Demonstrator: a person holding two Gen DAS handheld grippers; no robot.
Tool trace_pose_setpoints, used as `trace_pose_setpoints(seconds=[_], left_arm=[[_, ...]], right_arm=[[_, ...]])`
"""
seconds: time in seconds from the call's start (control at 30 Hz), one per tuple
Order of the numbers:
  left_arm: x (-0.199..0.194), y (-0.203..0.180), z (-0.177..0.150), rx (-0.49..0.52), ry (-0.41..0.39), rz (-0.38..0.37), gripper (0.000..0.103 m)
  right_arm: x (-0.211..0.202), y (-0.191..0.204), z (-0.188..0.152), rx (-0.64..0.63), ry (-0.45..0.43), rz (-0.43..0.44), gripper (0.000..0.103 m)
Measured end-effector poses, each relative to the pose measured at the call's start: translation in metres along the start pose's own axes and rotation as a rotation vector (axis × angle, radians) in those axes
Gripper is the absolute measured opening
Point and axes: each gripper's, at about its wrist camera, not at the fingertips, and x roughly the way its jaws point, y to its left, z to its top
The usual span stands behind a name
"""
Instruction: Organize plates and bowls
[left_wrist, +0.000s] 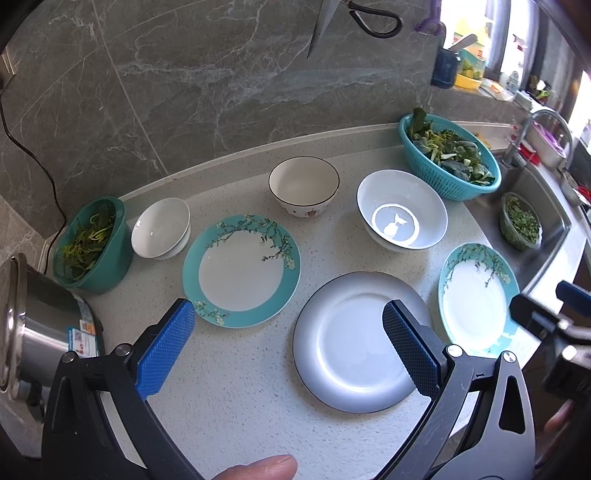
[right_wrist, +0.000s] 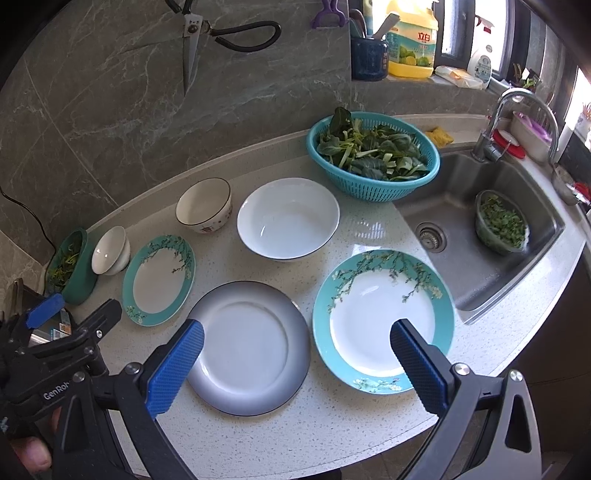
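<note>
Three plates lie flat on the counter: a teal floral plate (left_wrist: 242, 271) (right_wrist: 159, 280) at left, a grey-rimmed white plate (left_wrist: 354, 341) (right_wrist: 247, 347) in the middle, a second teal floral plate (left_wrist: 476, 295) (right_wrist: 373, 314) at right. Behind them stand a small white bowl (left_wrist: 161, 228) (right_wrist: 110, 251), a cream dark-rimmed bowl (left_wrist: 303, 185) (right_wrist: 204, 205) and a wide white bowl (left_wrist: 402, 210) (right_wrist: 288, 218). My left gripper (left_wrist: 288, 317) hovers open above the gap between the left and middle plates. My right gripper (right_wrist: 297, 334) hangs open between the middle and right plates. Neither holds anything.
A teal colander of greens (left_wrist: 448, 157) (right_wrist: 373, 153) stands at the back right. A green tub of greens (left_wrist: 92, 245) (right_wrist: 70, 266) and a steel cooker (left_wrist: 33, 328) are at the left. The sink (right_wrist: 480, 236) with a glass bowl of greens (right_wrist: 500, 223) lies right. Scissors (right_wrist: 192, 40) hang on the wall.
</note>
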Motion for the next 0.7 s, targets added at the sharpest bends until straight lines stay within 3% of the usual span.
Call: trace_pose_setpoints(seconds=[0.1,0.13,0.27,0.47,0.53,0.63,0.7], left_arm=[[0.012,0.009,-0.032,0.065,-0.064,-0.006,0.103],[0.022,0.014,-0.048,0.084,-0.048,-0.022,0.103],[0.076,0.039,-0.092,0.068,0.174,-0.080,0.101],[0.119,0.058,-0.119,0.059,0.266,-0.217,0.098],[0.125,0.058,-0.117,0.038,0.257,-0.281,0.098],[0.128,0.057,-0.110,0.007,0.162,-0.359,0.098],[0.135,0.056,-0.108,-0.006,0.148,-0.418,0.098]], right_arm=[[0.009,-0.013,-0.021,0.052,0.006,0.128,0.103],[0.016,-0.019,-0.031,0.076,0.019,0.172,0.103],[0.056,-0.040,-0.089,0.235,0.119,0.362,0.103],[0.092,-0.055,-0.145,0.456,0.151,0.589,0.102],[0.101,-0.060,-0.148,0.501,0.143,0.650,0.097],[0.114,-0.068,-0.145,0.520,0.130,0.704,0.084],[0.123,-0.073,-0.140,0.501,0.124,0.707,0.078]])
